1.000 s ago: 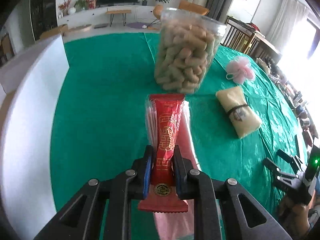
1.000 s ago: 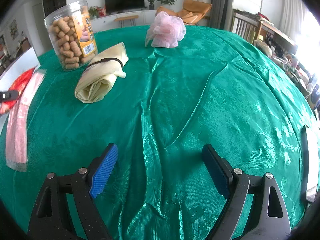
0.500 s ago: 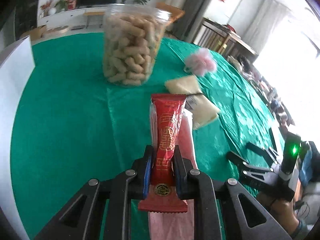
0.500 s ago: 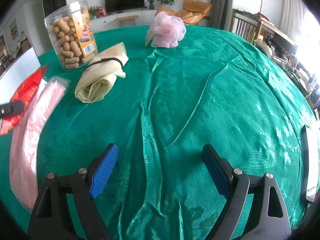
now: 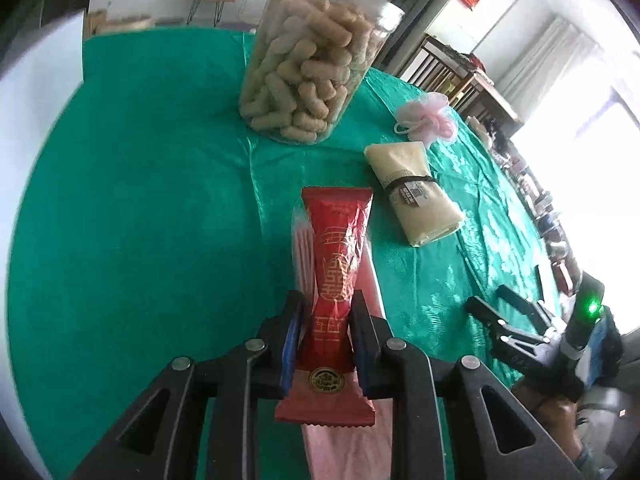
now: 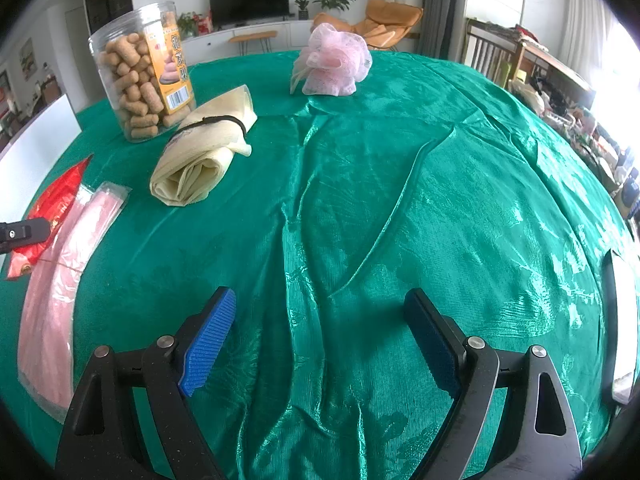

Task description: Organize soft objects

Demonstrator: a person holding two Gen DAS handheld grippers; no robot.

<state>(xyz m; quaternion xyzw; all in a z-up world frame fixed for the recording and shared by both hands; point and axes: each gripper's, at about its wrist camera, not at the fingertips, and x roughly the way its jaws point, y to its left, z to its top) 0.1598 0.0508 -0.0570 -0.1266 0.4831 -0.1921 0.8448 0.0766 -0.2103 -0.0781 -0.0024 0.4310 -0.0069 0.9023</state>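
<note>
**Red packet in hand, looking for its place**

Green satin tablecloth (image 6: pixel 400 200) covers the whole table, with a living room behind it. On it, from big to small: the clear jar of snack sticks (image 6: pixel 140 72), the rolled cream cloth (image 6: pixel 204 152) bound by a black band just beside the jar, and the pink bath pouf (image 6: pixel 332 60) farther back.

My left gripper (image 5: pixel 325 320) is clamped on the red packet (image 5: pixel 336 280), which stands lifted above the cloth with a pink plastic-wrapped pack (image 6: pixel 56 280) hanging alongside it. My right gripper (image 6: pixel 320 336) hovers low over bare cloth, fingers wide apart, holding nothing.

I judge the step to be carrying the packet toward the other soft things. I should keep the squeeze steady, lower it flat near the cream roll, and stay off the jar.

I cannot tell whether the pink pack is gripped too or merely attached. Its lower end runs out of my left view. The white panel (image 6: pixel 36 152) at the table's edge is cut off.
</note>
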